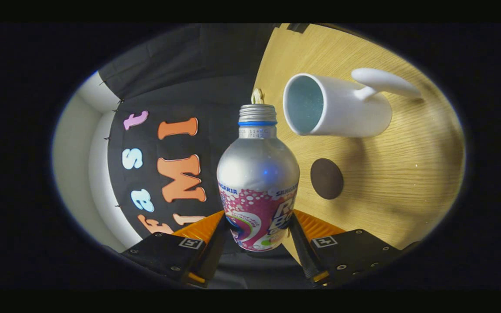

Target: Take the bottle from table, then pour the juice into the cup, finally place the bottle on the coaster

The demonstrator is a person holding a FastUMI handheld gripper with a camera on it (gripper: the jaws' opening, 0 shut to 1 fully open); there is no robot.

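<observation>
Bottle [258, 174] clamped low on its label between both fingers of gripper [257, 237], rolled sideways, open mouth beside cup [335, 106] rim | risk: mouth not over rim, juice would spill onto table [407, 182] | cup looks empty; bottle contents unseen | coaster [326, 178] bare

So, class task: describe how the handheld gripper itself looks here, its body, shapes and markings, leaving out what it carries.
The gripper has two blocky black housings with small round screws. Each carries a square black-and-white marker tag near its inner corner. Ribbed orange panels sit behind the fingers, which taper as thin wedges, and small orange accents show low on the housings.
</observation>
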